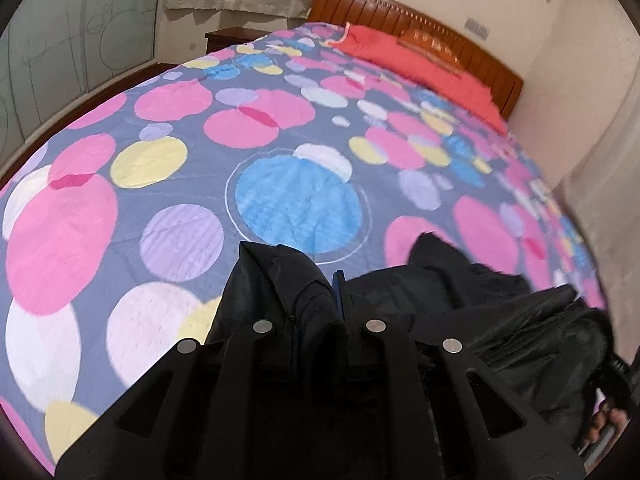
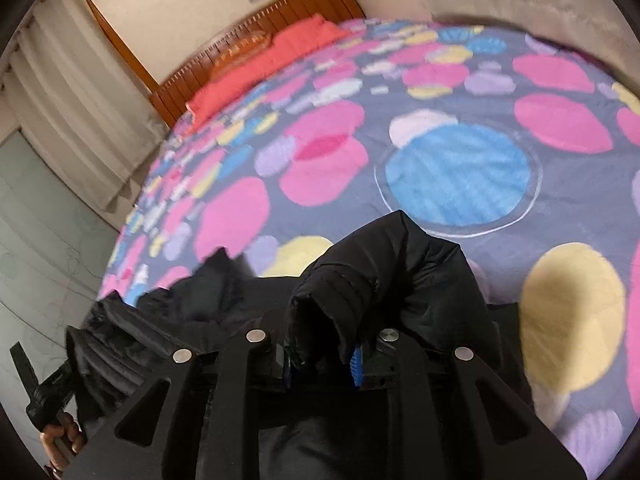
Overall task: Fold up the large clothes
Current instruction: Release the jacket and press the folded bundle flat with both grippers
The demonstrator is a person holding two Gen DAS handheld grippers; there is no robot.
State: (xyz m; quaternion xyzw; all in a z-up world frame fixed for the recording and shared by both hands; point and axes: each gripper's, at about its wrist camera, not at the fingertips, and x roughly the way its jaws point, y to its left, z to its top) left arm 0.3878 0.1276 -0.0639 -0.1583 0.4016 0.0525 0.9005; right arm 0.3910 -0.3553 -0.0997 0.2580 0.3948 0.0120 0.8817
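A big bed (image 1: 168, 128) fills the room. Its cover is gray-blue with lots of round spots in pink, yellow, purple, white and blue. One large blue spot (image 1: 298, 200) with a thin white ring sits in the middle of the left wrist view, at about 12 o'clock from the left gripper (image 1: 316, 304). The same blue spot (image 2: 458, 174) shows at about 1 o'clock from the right gripper (image 2: 324, 356). At the far end of the bed lies a red pillow (image 1: 416, 64) against a brown wooden headboard (image 1: 400, 20). The walls are pale cream. Light curtains (image 2: 76, 112) hang at 10 o'clock in the right wrist view, and a dark wooden side table (image 1: 232, 38) stands by the bed at 11 o'clock in the left wrist view. I see no boxes or baskets.

The black jacket (image 2: 384, 272) is puffy, with stitched lines across it. It is bunched up and wrinkly at the near edge of the bed, stretched between the two grippers.

The left gripper is squeezed tight on a fold of the black jacket, which sticks up between its fingers. The right gripper is pinched on another puffy fold of the jacket, with blue pads (image 2: 356, 364) peeking out beside the cloth. The jacket's rumpled middle sags at 3 o'clock in the left wrist view.
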